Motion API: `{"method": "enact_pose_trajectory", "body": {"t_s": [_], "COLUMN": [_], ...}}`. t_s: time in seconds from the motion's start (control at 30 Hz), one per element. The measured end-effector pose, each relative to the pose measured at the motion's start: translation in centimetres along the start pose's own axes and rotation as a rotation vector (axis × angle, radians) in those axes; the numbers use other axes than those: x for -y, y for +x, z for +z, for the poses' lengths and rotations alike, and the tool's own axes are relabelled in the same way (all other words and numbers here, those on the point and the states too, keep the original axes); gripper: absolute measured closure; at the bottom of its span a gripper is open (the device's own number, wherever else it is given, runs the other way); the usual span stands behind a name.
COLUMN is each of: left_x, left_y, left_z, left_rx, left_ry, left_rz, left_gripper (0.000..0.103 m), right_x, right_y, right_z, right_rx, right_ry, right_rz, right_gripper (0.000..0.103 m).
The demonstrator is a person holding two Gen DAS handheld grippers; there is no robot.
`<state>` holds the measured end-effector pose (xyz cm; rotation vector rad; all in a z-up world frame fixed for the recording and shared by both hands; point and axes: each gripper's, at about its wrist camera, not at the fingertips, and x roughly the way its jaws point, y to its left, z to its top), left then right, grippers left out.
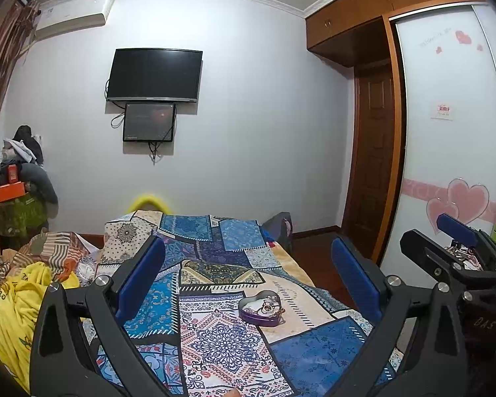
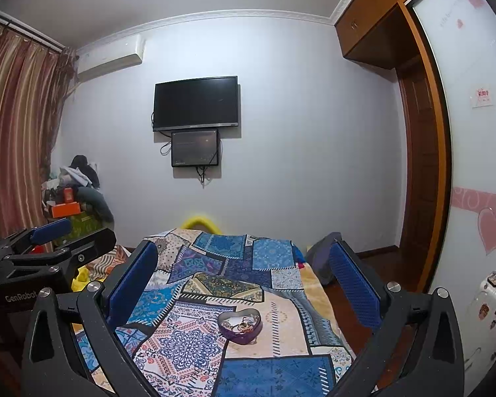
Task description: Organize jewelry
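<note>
Holding jewelry (image 2: 239,325), heart-shaped purple tin (image 2: 238,334) on bedspread (image 2: 274,377).

White lettering reading "GenRobot" is showing on the black body of the left gripper (image 2: 54,231), as seen from the right wrist view. Pale letters reading "DAS" are showing on the dark body of the right gripper (image 1: 459,231), as seen from the left wrist view. A small red-and-white notice (image 1: 442,111) is hanging on the wardrobe door (image 1: 446,152), above the pink hearts; its characters are appearing too small to read.
</note>
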<state>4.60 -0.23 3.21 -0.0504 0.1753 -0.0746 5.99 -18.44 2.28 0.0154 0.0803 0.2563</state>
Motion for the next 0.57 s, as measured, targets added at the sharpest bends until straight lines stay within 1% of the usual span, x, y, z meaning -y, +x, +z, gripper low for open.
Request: {"method": "enact_pose_trajectory", "body": {"t_s": [0.57], "left_x": [-0.3], "left_y": [0.6], "left_z": [-0.3], "left_rx": [-0.019], "left_ry": [-0.016], "left_rz": [-0.016], "left_gripper": [0.002], "right_x": [0.6], "right_y": [1.1], "right_z": [-0.4], "right_rx": [-0.036], "right_ry": [0.036], "right_rz": [0.007], "right_gripper": [0.000]}}
